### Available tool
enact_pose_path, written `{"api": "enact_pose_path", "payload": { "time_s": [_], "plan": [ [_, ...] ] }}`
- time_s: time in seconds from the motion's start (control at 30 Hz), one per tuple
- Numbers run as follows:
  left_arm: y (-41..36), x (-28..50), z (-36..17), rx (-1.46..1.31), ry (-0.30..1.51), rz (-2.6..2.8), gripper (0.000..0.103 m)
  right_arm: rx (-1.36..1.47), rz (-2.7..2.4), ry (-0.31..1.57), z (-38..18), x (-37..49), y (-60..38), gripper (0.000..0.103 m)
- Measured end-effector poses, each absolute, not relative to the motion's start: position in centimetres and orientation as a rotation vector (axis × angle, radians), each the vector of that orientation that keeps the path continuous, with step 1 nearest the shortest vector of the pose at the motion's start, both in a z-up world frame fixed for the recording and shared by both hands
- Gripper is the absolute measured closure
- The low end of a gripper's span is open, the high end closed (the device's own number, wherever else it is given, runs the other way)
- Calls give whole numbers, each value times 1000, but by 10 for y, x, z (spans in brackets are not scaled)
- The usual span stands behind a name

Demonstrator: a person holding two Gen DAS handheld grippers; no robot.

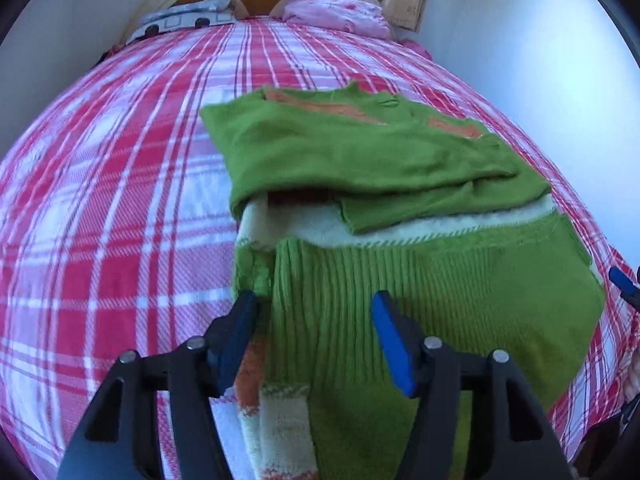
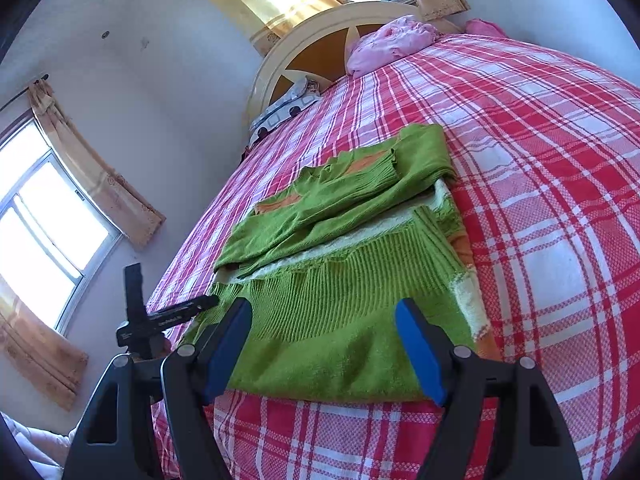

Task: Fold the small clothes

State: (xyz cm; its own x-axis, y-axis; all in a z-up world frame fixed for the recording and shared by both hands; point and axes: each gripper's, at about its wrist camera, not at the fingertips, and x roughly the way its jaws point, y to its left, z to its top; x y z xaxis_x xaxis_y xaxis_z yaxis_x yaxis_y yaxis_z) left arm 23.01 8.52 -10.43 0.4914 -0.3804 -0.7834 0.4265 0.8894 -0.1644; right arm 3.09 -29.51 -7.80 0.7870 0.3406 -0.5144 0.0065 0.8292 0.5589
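On the red checked bed cover (image 1: 120, 168) lies the green sweater (image 1: 360, 152), partly folded, its sleeves laid across its middle. The left gripper (image 1: 316, 312) sits over the ribbed bottom edge at six o'clock, its claw spread, pinching nothing. The right gripper (image 2: 324, 316) hangs near that same edge, also spread wide and empty. A pink pillow (image 1: 340, 12) rests far off at twelve o'clock.

You face a bed (image 1: 120, 184) covered in a red and white plaid blanket. A folded green sweater (image 1: 360, 152) lies on it, with a pink pillow (image 1: 336, 14) and a patterned pillow (image 1: 184, 18) by the headboard
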Motion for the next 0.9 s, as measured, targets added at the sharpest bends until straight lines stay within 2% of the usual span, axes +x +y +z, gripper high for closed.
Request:
{"api": "enact_pose_path", "payload": {
  "time_s": [0.17,0.23,0.37,0.53,0.73,0.83,0.87,0.9],
  "plan": [
    [92,223,-101,-15,906,-510,43,574,186,665,-81,29,-295,28],
    [91,220,-101,-28,912,-552,50,570,175,669,-82,29,-296,28],
    [79,220,-102,30,914,-551,55,540,135,657,-80,29,-298,28],
    [80,227,-102,4,935,-563,83,359,36,678,-70,44,-297,28],
    [73,222,-102,34,918,-555,86,153,-31,724,-74,86,-297,28],
    [72,230,-103,31,941,-549,80,119,-21,766,-87,107,-295,29],
    [72,232,-103,22,950,-552,77,99,-25,784,-93,114,-294,37],
    [71,234,-103,15,959,-559,71,78,-29,804,-99,120,-292,49]
  ]
}}
